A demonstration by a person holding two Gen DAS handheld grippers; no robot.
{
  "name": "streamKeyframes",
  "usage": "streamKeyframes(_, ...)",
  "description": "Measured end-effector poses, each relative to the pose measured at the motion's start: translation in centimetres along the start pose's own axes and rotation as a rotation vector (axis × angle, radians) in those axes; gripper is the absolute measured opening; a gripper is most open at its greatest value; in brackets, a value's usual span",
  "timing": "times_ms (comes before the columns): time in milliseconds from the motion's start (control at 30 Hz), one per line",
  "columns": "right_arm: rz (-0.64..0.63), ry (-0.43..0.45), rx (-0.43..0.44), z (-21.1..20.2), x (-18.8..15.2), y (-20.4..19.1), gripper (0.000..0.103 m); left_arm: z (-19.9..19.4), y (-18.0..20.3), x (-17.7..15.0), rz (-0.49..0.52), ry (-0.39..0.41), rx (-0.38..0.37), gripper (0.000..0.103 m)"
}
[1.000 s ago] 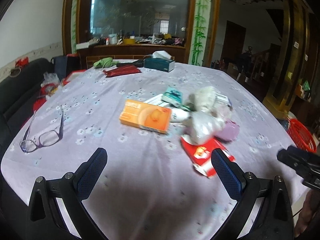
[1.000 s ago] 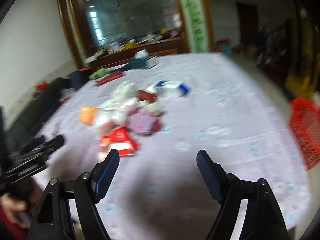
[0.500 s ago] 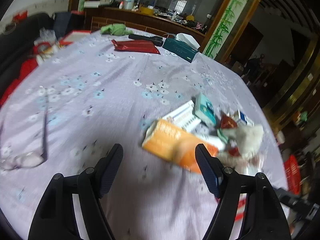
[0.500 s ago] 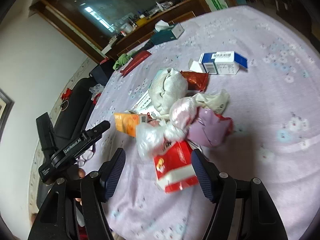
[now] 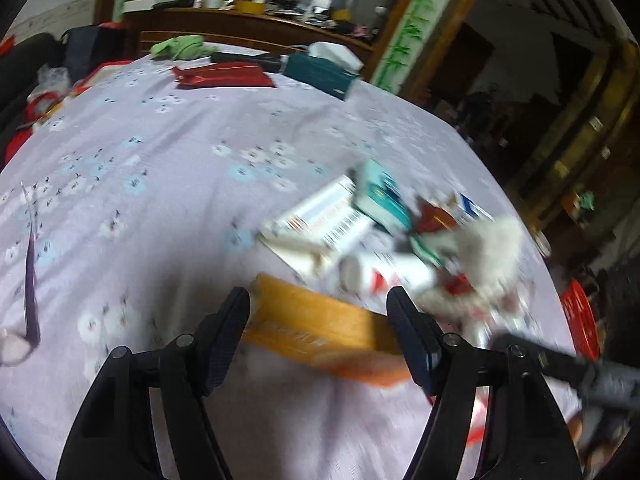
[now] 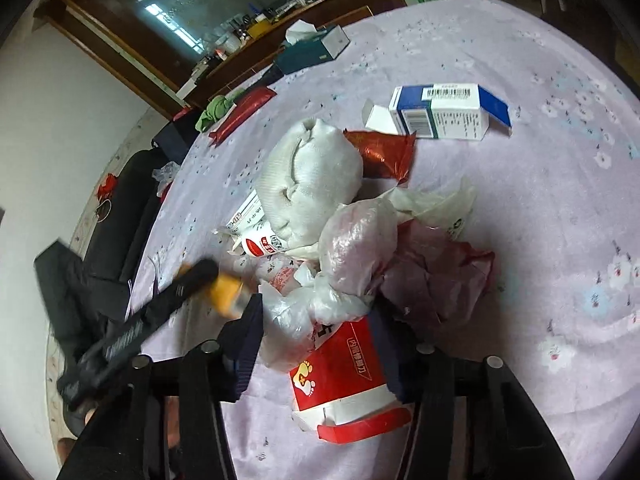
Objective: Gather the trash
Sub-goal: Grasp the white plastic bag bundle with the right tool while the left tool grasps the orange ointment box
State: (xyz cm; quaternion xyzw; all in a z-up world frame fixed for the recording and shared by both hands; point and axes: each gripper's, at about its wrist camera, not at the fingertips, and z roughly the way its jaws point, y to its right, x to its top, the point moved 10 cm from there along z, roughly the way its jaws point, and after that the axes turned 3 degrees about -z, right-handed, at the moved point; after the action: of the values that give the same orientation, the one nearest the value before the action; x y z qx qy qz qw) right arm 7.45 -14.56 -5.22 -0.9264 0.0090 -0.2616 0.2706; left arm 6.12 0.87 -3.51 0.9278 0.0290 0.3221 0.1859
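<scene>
Trash pile straddled by both tongs on the desk point(image 5: 168, 184).
The orange box point(image 5: 320, 326) is bracketed by the spread left tongs point(image 5: 320, 312) at lower centre; the red carton point(image 6: 344, 376) is bracketed by the spread right tongs point(image 6: 320, 336).

Soft daylight falls evenly over the bench point(image 5: 168, 168), with the brightest patch a window glare in the glass point(image 6: 168, 28) behind it, while the room at the right stays dim. Both fisheye views bend hard and blacken at the corners. The left wrist view is smeared by motion blur, worst on the orange box point(image 5: 320, 320); the right wrist view is sharper, with the left hand-held gripper point(image 6: 188, 280) blurred in it.
</scene>
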Motion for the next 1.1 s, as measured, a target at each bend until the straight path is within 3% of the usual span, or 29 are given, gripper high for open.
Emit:
streamKeyframes(233,-0.097,0.093,-0.056,-3.2,-0.3,0.9,0.052,-2.3,1.7,-4.7,0.063,-0.026,-0.01,0.07)
streamKeyframes(400,-0.139,0.152,-0.072,-5.8,-0.8,1.0,0.052,-3.4,0.3,-6.3,-0.071,-0.037,-0.01,0.071)
streamKeyframes(567,-0.176,0.202,-0.071,-7.9,-1.6,0.5,0.052,-4.7,-1.1,-7.5,-0.272,-0.049,-0.094,0.073)
streamKeyframes(767,-0.195,0.215,-0.053,-8.5,-2.2,0.2,0.052,-5.1,-0.9,-7.5,-0.241,-0.016,-0.066,0.072)
streamKeyframes(800,-0.195,0.217,-0.052,-8.6,-2.3,0.3,0.052,-5.1,-0.5,-7.4,-0.223,-0.011,-0.064,0.07)
streamKeyframes(867,-0.196,0.221,-0.053,-8.9,-2.4,0.4,0.052,-5.0,0.0,-7.4,-0.187,-0.009,-0.047,0.046)
streamKeyframes(933,-0.192,0.229,-0.055,-9.3,-2.5,0.7,0.052,-4.8,0.5,-7.6,-0.158,-0.023,-0.046,0.03)
streamKeyframes(967,-0.193,0.232,-0.057,-9.4,-2.5,0.8,0.052,-4.7,0.9,-7.7,-0.136,-0.028,-0.043,0.025)
streamKeyframes(1100,-0.191,0.24,-0.062,-9.9,-2.5,1.1,0.052,-5.0,2.4,-8.1,-0.031,-0.025,-0.028,0.022)
